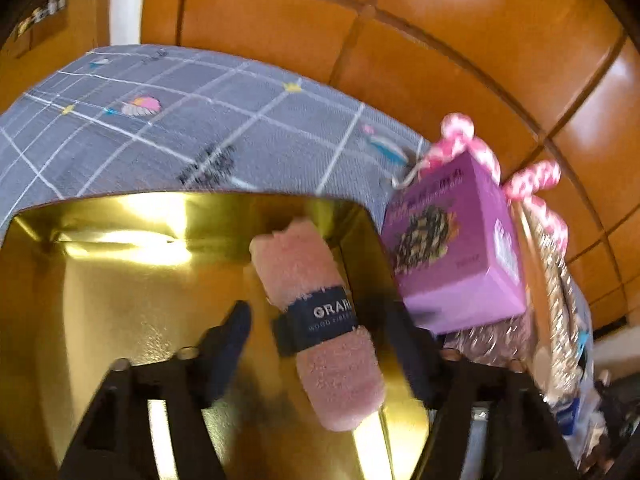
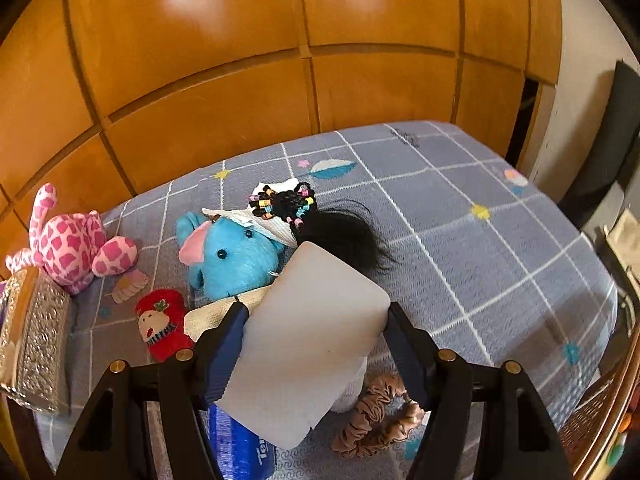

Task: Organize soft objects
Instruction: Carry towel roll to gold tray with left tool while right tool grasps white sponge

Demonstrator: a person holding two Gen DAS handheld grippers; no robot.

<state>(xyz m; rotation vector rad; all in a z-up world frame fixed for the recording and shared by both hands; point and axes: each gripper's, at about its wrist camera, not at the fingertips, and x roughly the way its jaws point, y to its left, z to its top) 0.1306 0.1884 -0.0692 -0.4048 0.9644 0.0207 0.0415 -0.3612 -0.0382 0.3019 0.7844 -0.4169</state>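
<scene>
Meanwhile left tongs (image 1: 320,332) spread wide around pink towel roll (image 1: 316,320) — right tongs (image 2: 314,344) clamp white foam block (image 2: 308,344)

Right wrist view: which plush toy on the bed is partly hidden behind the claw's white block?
The blue elephant plush: the white block held in the right claw overlaps its lower right. The pink spotted plush sits in full view at the far left.

Both wrist views overlook the bedspread (image 2: 460,216) closely.
</scene>
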